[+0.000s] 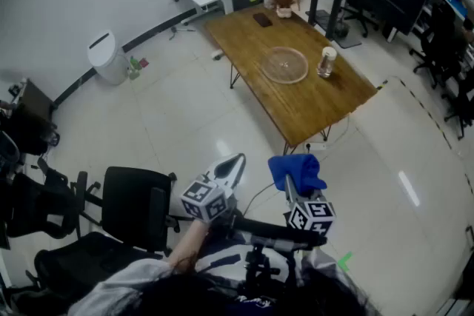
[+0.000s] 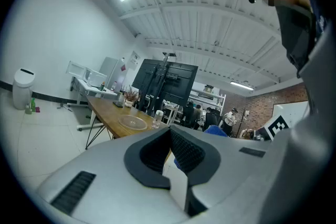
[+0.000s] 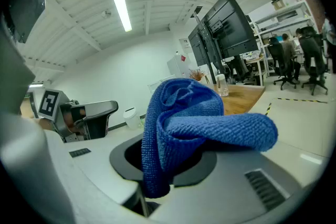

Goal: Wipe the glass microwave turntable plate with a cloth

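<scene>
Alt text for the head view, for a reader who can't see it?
Seen from above, the right gripper clamps a bunched blue microfibre cloth beside the empty left gripper. Across the pale floor stands a wooden table carrying a round clear glass plate and a small jar.

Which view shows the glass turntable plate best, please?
The head view: the glass plate lies whole on the wooden table, seen from above. The left gripper view shows it small and nearly edge-on; in the right gripper view the blue cloth hides it.

The turntable plate (image 1: pixel 285 64) is too small to judge clean — the person's sleeve (image 1: pixel 111 292) runs off-frame.
</scene>
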Available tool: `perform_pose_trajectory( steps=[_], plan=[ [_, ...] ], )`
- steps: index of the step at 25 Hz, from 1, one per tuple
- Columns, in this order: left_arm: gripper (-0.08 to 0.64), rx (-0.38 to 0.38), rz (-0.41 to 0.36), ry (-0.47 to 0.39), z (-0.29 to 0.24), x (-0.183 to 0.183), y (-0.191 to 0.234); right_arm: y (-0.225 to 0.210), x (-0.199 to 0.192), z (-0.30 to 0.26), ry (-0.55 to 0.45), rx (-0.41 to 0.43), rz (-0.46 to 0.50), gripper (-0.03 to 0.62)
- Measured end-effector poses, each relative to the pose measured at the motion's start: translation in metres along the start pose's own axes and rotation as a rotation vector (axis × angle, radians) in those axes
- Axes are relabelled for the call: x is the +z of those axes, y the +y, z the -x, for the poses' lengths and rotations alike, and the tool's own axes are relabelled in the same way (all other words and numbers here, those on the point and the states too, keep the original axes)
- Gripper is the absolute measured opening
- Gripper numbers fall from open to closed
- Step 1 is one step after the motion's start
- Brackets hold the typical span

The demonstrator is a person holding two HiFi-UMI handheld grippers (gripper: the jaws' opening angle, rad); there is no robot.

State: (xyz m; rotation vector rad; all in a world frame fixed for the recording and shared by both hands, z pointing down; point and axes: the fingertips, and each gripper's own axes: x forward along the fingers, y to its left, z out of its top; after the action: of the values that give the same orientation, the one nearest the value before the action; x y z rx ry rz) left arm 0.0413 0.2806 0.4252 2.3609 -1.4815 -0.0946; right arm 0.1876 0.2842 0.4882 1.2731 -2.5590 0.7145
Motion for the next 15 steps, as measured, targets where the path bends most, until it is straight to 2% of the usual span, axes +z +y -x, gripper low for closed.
perform_pose_trajectory(
  steps=[6,10,15],
  plan=[
    [0.0,0.002,0.017,-0.011,-0.021,0.007,0.027,-0.007,0.014,-0.03,-0.007,-0.007,0.011,0.084],
    [0.002,-0.023,0.015,-0.011,-0.042,0.015,0.059,-0.007,0.026,-0.061,0.001,-0.027,0.023,0.084],
    [0.002,-0.06,-0.009,-0.016,-0.075,0.054,0.108,0.003,0.054,-0.112,-0.01,-0.048,0.015,0.085]
  ],
)
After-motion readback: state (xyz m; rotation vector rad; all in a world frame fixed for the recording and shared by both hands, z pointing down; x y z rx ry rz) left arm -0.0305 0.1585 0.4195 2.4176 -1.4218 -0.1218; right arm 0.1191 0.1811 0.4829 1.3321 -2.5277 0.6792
